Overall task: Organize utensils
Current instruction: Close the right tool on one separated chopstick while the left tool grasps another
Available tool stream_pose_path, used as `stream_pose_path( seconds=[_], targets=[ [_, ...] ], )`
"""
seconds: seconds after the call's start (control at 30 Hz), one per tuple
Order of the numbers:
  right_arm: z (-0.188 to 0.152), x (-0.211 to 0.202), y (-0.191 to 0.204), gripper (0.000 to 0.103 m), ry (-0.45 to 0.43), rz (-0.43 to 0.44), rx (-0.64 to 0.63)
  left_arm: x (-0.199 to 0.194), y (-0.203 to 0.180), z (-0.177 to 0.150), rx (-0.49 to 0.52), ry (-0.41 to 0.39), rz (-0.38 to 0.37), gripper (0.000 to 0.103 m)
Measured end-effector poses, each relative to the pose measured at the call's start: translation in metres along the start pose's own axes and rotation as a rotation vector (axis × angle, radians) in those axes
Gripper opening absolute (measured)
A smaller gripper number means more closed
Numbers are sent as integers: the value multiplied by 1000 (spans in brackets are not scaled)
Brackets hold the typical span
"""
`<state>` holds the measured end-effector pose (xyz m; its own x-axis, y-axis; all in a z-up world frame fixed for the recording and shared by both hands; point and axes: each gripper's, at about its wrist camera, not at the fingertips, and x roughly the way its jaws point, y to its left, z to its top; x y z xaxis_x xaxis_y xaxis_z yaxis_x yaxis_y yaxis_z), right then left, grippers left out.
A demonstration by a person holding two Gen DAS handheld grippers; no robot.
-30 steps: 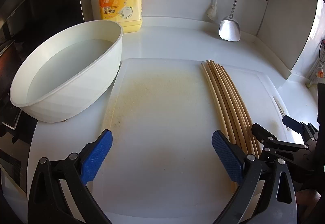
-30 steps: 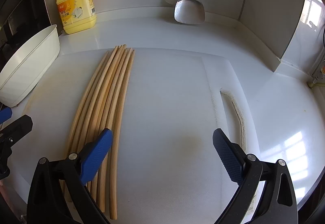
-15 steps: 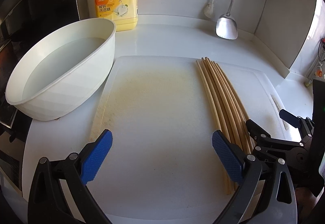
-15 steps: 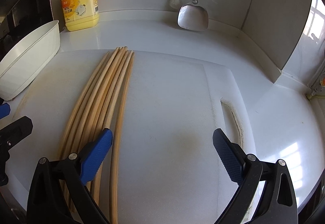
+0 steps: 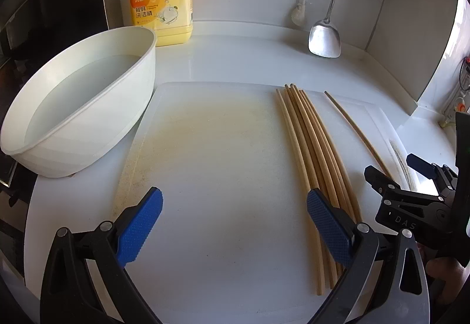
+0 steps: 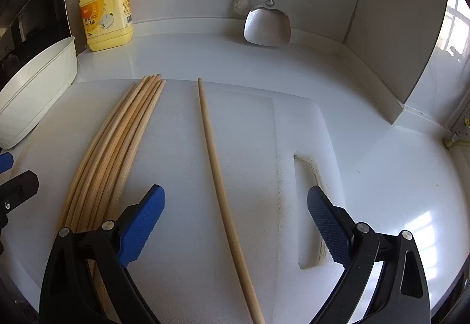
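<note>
Several long wooden chopsticks (image 5: 314, 153) lie bundled side by side on the white cutting board (image 5: 220, 147), just right of my left gripper (image 5: 233, 221). That gripper is open and holds nothing; its right finger covers the bundle's near end. One single chopstick (image 6: 217, 177) lies apart, to the right of the bundle (image 6: 117, 153), and runs lengthwise between the fingers of my right gripper (image 6: 235, 221). The right gripper is open above the board (image 6: 264, 133), and neither pad touches the stick. From the left wrist view the single chopstick (image 5: 352, 124) is seen near the board's right side.
A white basin (image 5: 88, 106) holding water stands left of the board. A yellow detergent bottle (image 5: 161, 0) is at the back wall. A metal spatula (image 5: 324, 38) and a white brush (image 5: 299, 15) hang at the back right. The board has a handle slot (image 6: 308, 206) at its right.
One chopstick has left the bundle and now lies alone to its right. My right gripper has shifted right, so that stick runs between its open fingers. Both grippers stayed open.
</note>
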<state>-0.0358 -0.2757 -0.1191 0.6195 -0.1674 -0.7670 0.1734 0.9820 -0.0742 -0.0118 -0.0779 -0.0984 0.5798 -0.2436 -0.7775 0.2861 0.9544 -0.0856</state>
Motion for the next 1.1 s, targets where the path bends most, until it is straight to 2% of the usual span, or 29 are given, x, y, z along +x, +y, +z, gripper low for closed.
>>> stream_pose_path(
  seconds=[0.2, 0.4, 0.9, 1.0, 1.1],
  targets=[
    [1, 3, -7, 93, 13, 52, 18, 9, -7, 2, 19, -3, -11, 97],
    [-1, 5, -12, 93, 17, 72, 42, 16, -11, -4, 33, 31, -18, 97],
    [-1, 5, -13, 93, 18, 74, 40, 22, -14, -10, 38, 45, 5, 98],
    [0, 6, -14, 93, 19, 70, 39, 28, -20, -7, 70, 49, 46, 98],
    [2, 7, -15, 93, 17, 62, 51, 32, -18, -2, 60, 40, 47, 98]
  ],
)
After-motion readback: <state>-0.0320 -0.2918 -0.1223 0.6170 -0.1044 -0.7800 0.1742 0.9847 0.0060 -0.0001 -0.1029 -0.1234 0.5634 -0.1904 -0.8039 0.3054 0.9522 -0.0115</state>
